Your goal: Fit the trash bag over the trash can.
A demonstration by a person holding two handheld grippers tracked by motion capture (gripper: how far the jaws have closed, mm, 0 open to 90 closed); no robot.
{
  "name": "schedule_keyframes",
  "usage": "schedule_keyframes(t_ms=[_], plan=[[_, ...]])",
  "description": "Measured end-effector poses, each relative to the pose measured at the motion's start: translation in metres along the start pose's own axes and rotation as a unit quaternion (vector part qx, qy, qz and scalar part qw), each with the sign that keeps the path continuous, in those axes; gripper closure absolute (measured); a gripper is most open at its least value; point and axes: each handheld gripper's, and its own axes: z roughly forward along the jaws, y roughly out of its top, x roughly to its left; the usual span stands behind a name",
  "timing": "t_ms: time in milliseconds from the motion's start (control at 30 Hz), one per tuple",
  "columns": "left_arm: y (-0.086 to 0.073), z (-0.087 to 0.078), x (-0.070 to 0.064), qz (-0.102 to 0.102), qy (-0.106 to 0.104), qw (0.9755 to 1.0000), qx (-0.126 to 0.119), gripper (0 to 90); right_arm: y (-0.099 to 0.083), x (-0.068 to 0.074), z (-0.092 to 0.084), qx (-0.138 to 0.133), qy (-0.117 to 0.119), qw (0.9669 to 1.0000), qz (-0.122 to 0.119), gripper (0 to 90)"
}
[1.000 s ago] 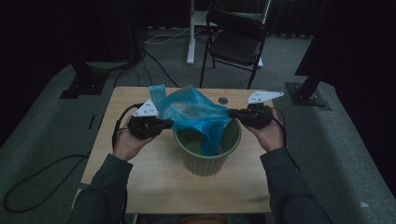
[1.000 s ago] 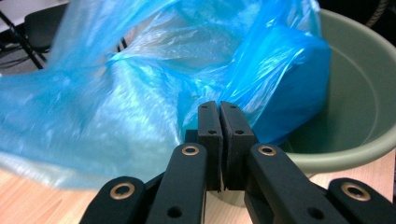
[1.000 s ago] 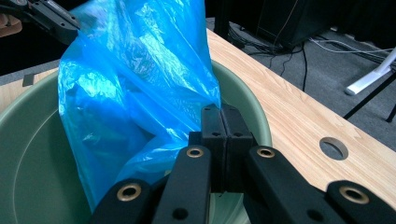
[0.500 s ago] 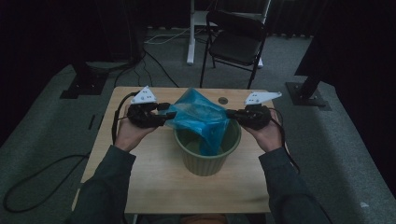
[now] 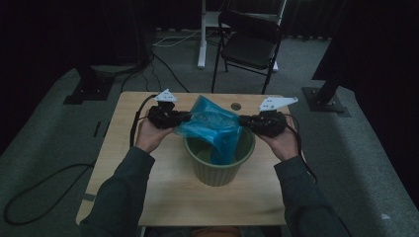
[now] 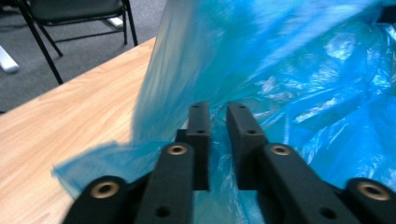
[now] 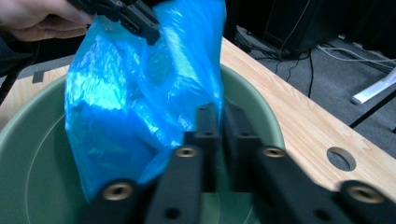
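The bag (image 5: 213,129) hides the far rim of the bin (image 5: 217,168) in the high view, and its lower end is lost inside. In the left gripper view its top and right run off the edge, upper part blurred. The bin's base is cut off in the right gripper view.

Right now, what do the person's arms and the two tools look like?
Both forearms wear dark grey-green long sleeves. The left tool and right tool are black, each topped by a pale grey three-cornered plate, with a black cable trailing off. Up close, each has two black jaws with blocky dark pads and brass-coloured rivets.
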Motion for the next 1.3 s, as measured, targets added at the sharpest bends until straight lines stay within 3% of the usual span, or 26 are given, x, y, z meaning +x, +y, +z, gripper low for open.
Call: schedule_keyframes(t_ms=[100,167,333,633,700,800,933,967,1267,1300], plan=[[0.004,-0.004,-0.007,0.020,0.009,0.9997,-0.005,84.1,0.003,0.000,-0.002,-0.008,-0.004,1.0000,-0.001,67.1],[0.007,-0.005,-0.011,0.028,0.011,0.9995,-0.011,84.1,0.007,0.001,-0.002,-0.009,-0.004,0.9999,-0.006,63.5],[0.009,-0.007,-0.018,0.042,0.009,0.9989,-0.020,84.2,0.016,0.004,0.002,-0.007,-0.001,0.9998,-0.016,61.4],[0.016,-0.006,-0.043,0.081,-0.004,0.9961,-0.035,83.8,0.038,0.015,0.031,0.014,0.007,0.9990,-0.042,56.9],[0.016,-0.006,-0.048,0.086,-0.006,0.9955,-0.039,83.8,0.041,0.019,0.039,0.026,0.001,0.9983,-0.053,58.1],[0.015,-0.007,-0.052,0.097,-0.006,0.9946,-0.037,83.9,0.043,0.019,0.043,0.045,-0.006,0.9973,-0.058,77.6],[0.011,-0.009,-0.053,0.100,-0.004,0.9944,-0.034,84.1,0.042,0.013,0.042,0.049,-0.021,0.9977,-0.042,88.3],[0.009,-0.009,-0.052,0.097,-0.004,0.9946,-0.035,84.2,0.040,0.009,0.039,0.051,-0.036,0.9976,-0.029,90.0],[-0.001,-0.011,-0.043,0.083,0.006,0.9962,-0.028,85.6,0.029,-0.013,0.023,0.054,-0.084,0.9948,0.019,90.0],[-0.003,-0.011,-0.040,0.077,0.008,0.9966,-0.029,85.8,0.023,-0.021,0.019,0.052,-0.092,0.9937,0.038,90.0]])
